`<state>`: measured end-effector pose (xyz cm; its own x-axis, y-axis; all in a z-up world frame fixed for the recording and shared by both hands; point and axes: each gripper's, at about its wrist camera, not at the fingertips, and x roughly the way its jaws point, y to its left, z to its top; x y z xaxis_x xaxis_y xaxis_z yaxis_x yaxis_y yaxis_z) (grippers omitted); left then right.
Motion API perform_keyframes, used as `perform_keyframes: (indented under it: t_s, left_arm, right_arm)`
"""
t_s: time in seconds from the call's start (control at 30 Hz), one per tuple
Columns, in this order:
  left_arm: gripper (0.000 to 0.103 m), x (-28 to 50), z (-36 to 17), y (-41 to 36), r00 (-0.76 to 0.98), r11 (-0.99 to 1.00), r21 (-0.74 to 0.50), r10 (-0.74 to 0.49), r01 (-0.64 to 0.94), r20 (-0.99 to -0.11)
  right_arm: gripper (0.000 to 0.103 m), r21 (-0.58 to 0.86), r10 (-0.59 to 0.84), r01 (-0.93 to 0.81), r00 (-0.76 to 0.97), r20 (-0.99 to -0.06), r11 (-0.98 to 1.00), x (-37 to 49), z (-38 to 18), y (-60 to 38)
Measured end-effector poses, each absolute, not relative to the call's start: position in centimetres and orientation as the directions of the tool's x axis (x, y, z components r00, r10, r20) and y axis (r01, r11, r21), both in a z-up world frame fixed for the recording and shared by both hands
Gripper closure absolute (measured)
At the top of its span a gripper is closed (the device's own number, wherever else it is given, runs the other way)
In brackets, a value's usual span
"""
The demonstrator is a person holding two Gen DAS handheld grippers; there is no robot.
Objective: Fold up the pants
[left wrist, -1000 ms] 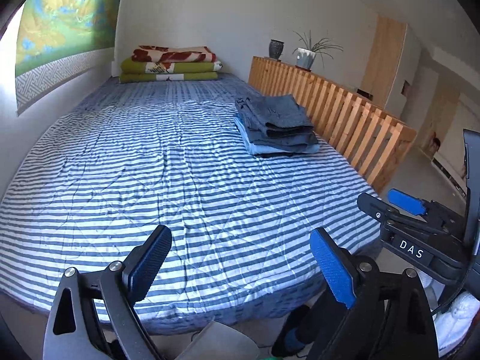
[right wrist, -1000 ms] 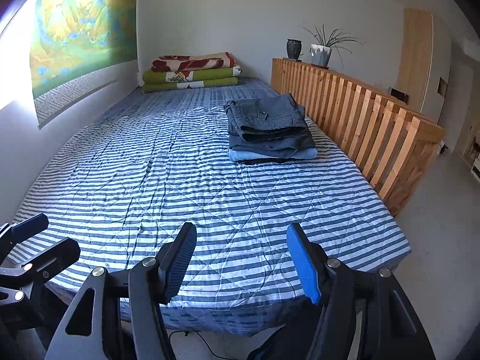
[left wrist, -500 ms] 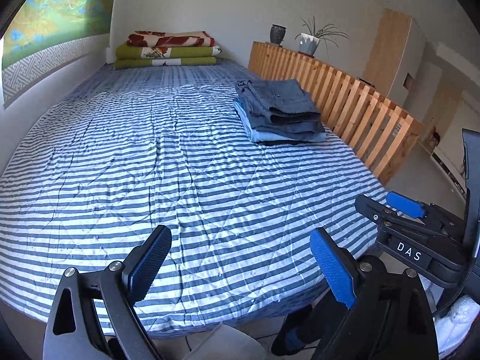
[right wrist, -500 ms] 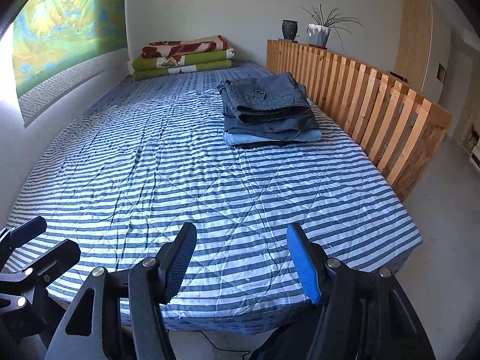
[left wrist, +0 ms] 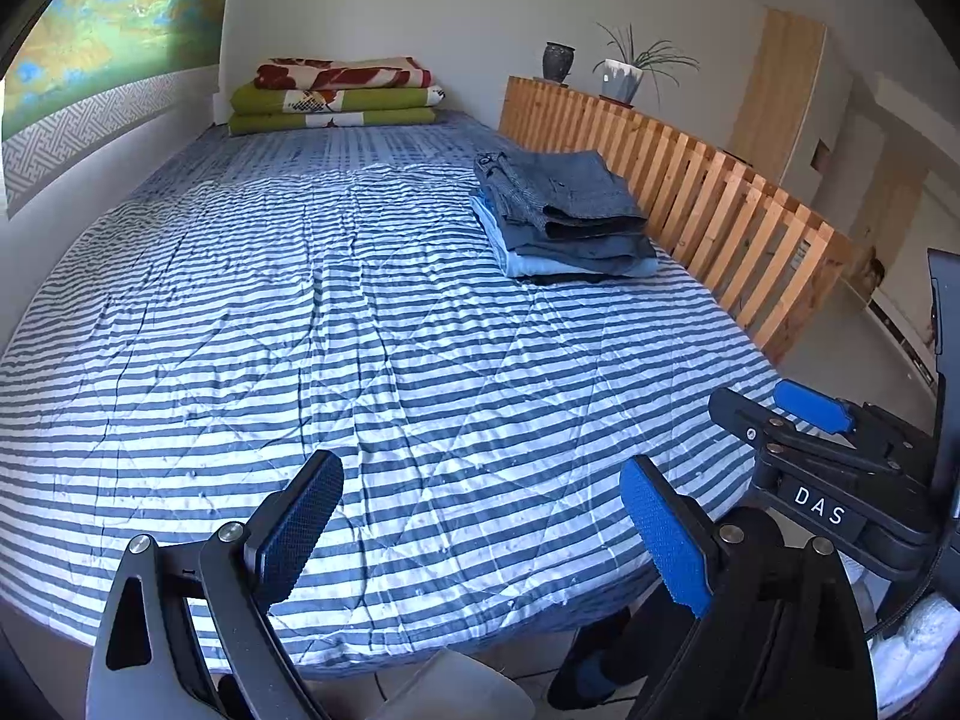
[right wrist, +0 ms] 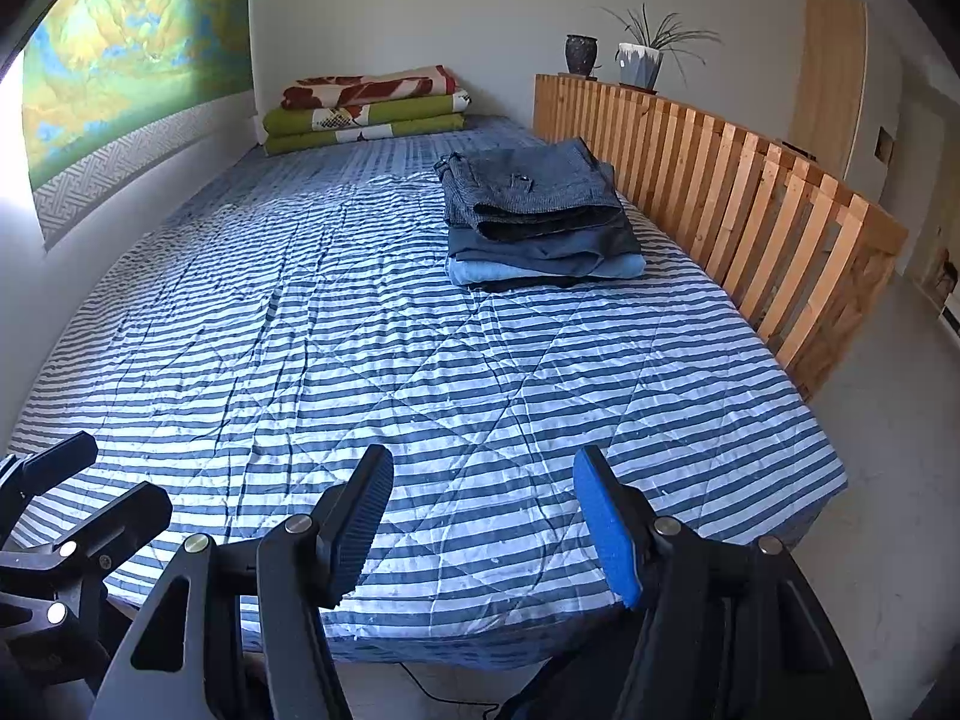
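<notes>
My left tongs and right tongs gaped empty; reaching carelessly could topple the folded pants stack at upper right

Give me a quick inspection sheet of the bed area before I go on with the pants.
Surface: striped bed cover, wrinkled, lying flat over the bed.
Job's things: stack of folded pants on the bed, next to the wooden rail; no unfolded pants seen.
Clutter: folded blankets at the far end of the bed.
Grippers: left gripper open, nothing in it; right gripper open, nothing in it; both at the near end of the bed.
Cables: thin dark cable on the floor at the bed's foot.
Surroundings: wall hanging, dark vase and potted plant on the rail.
</notes>
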<state>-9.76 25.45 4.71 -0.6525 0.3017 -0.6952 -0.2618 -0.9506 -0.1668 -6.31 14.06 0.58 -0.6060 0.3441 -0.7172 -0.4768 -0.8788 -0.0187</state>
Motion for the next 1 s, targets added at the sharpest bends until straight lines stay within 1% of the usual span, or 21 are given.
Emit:
perform_keyframes:
  t_s: [1.0]
  left_arm:
    - [0.008, -10.2, 3.9, 26.2, -0.628, -0.944, -0.168, 0.315, -0.284, -0.712]
  right_arm:
    - [0.044, -0.01, 0.33, -0.476, -0.594, -0.733, -0.879, -6.5, -0.2, 15.3]
